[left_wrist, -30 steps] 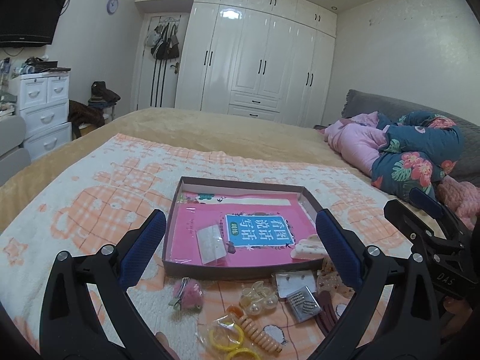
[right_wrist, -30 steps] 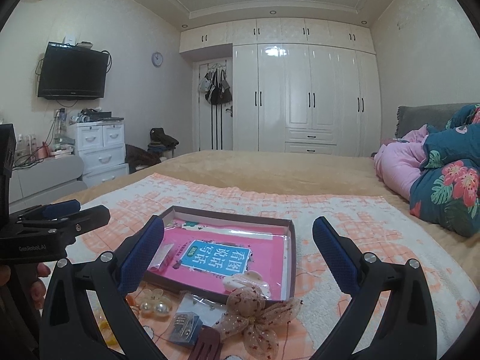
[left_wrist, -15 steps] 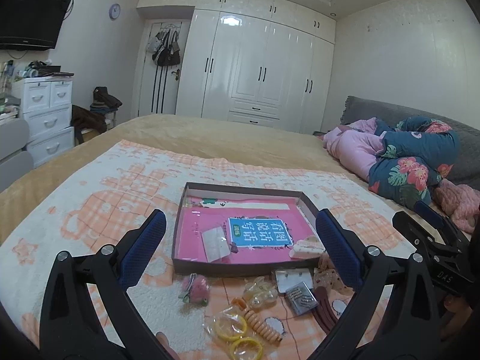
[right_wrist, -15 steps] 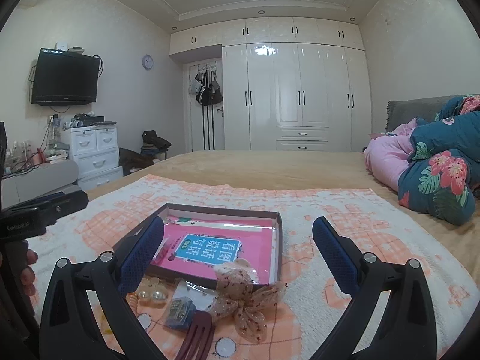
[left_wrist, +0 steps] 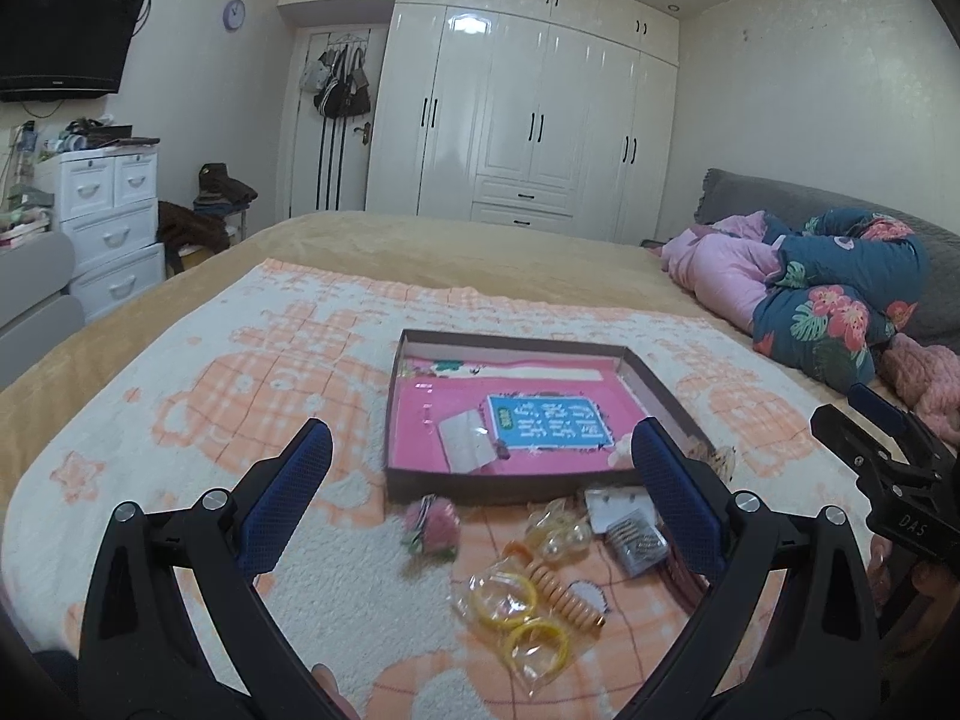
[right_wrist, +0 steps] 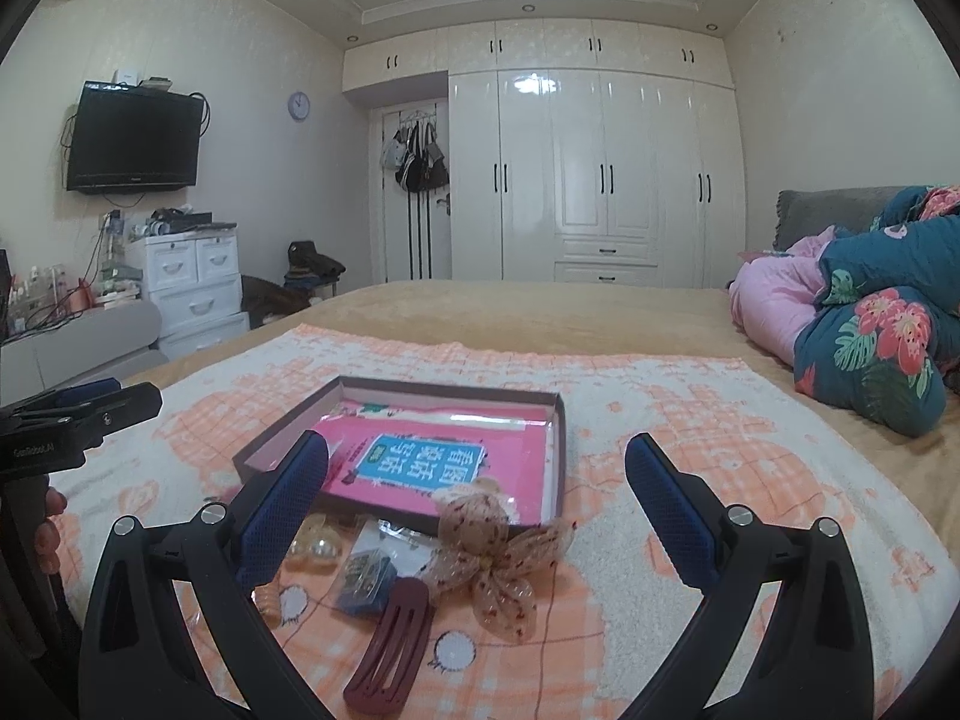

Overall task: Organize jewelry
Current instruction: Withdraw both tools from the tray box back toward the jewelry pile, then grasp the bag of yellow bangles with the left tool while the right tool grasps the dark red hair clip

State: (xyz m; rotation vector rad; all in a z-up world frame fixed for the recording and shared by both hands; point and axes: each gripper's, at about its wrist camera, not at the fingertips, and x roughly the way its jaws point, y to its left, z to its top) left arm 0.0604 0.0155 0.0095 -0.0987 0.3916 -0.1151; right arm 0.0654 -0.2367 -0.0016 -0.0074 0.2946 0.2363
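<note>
From the left wrist, the left gripper (left_wrist: 480, 468) is seen with fingers spread and empty above hair accessories (left_wrist: 528, 594) lying on the bed (left_wrist: 180, 420) before a shallow box (left_wrist: 516, 414). From the right wrist, the right gripper (right_wrist: 477, 483) is likewise spread, over a beige bow (right_wrist: 492, 558) and maroon clip (right_wrist: 390, 642).

The left gripper (left_wrist: 480, 474) hangs with its blue-padded fingers (left_wrist: 288, 498) spread wide and nothing between them. The right gripper (right_wrist: 477, 495) hangs beside it, equally wide and holding nothing, both pointing the same way.
</note>
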